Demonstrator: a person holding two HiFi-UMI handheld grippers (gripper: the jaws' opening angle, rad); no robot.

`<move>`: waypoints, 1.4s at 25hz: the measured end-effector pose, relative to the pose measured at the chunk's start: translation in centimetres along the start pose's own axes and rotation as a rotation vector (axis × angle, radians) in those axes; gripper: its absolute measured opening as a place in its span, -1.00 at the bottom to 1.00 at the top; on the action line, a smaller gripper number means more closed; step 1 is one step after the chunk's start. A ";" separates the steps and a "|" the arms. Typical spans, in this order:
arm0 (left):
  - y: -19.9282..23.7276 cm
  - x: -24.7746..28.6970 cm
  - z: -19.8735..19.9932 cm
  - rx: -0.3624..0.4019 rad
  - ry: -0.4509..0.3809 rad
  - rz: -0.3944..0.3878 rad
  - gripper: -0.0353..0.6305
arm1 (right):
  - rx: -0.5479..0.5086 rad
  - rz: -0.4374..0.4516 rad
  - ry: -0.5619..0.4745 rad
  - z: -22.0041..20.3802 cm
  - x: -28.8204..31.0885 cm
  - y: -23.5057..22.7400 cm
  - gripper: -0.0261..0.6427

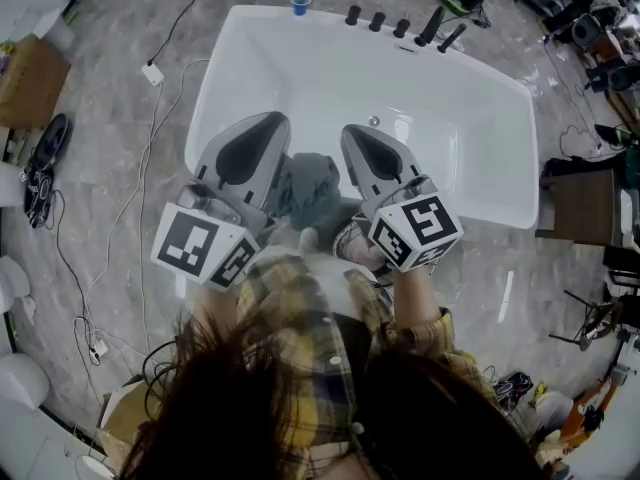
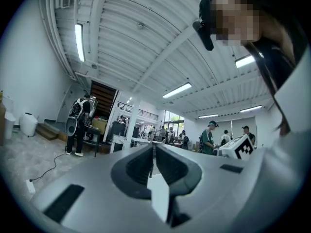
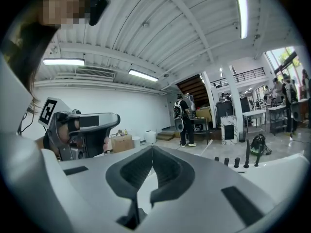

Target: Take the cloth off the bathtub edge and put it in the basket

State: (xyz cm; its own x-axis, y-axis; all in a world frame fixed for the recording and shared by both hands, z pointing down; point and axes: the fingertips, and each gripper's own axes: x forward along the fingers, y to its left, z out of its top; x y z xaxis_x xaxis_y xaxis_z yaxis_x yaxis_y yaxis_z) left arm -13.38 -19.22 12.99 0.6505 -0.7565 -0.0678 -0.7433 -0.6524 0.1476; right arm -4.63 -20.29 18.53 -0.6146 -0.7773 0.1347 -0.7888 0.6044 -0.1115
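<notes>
In the head view a grey cloth (image 1: 308,192) lies bunched on the near edge of the white bathtub (image 1: 470,138). It sits between my two grippers, which are held side by side pointing out over the tub. My left gripper (image 1: 268,122) is just left of the cloth and my right gripper (image 1: 352,132) just right of it. The left gripper view shows the left gripper (image 2: 154,147) shut with nothing between its jaws. In the right gripper view the right gripper (image 3: 152,149) is likewise shut and empty. No basket is in view.
Black tap fittings (image 1: 402,26) and a blue cup (image 1: 300,4) stand on the tub's far rim. Cables (image 1: 150,73), shoes (image 1: 44,166) and a cardboard box (image 1: 30,80) lie on the floor at left. A dark stand (image 1: 582,206) is at right. People (image 2: 78,125) stand far off.
</notes>
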 end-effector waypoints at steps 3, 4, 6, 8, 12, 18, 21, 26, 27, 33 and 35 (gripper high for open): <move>0.3 0.4 -0.3 -0.002 0.019 -0.002 -0.80 | 0.007 0.004 0.017 -0.3 0.8 -0.1 -0.87; 0.4 0.6 -0.6 -0.006 0.031 -0.004 -0.80 | 0.009 0.002 0.025 -0.5 1.1 -0.2 -0.87; 0.8 0.8 -1.5 -0.014 0.052 -0.005 -0.80 | 0.011 0.001 0.048 -1.1 1.8 -0.2 -0.87; 1.4 0.8 -2.5 -0.023 0.066 0.001 -0.80 | 0.009 0.003 0.076 -2.2 2.4 -0.1 -0.87; 2.6 0.8 -5.9 -0.037 0.122 0.013 -0.79 | 0.031 0.011 0.133 -5.2 3.6 -0.3 -0.87; 5.3 -0.4 -11.6 -0.087 0.223 0.068 -0.78 | 0.071 0.010 0.207 -9.8 5.2 -0.4 -0.84; 6.2 -1.0 -14.3 -0.112 0.264 0.072 -0.56 | 0.105 0.018 0.250 -12.3 5.9 -0.3 -0.61; 7.0 -1.7 -19.7 -0.111 0.361 0.072 -0.45 | 0.163 -0.009 0.338 -17.9 6.0 -0.9 -0.45; 7.1 -1.9 -20.9 -0.115 0.384 0.068 -0.42 | 0.175 -0.016 0.354 -19.1 6.0 -1.0 -0.41; 7.5 -3.4 -28.8 -0.155 0.548 0.034 -0.22 | 0.249 -0.030 0.432 -25.2 5.5 -1.4 -0.15; 7.6 -3.9 -31.0 -0.163 0.590 0.030 -0.17 | 0.271 -0.046 0.454 -27.2 5.3 -1.8 -0.07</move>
State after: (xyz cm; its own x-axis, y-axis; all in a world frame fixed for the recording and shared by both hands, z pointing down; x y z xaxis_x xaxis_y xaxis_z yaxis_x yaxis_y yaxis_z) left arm -16.74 -19.83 45.01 0.6412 -0.5910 0.4895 -0.7593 -0.5811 0.2929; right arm -6.66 -20.73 46.19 -0.5672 -0.6114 0.5518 -0.8223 0.4578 -0.3379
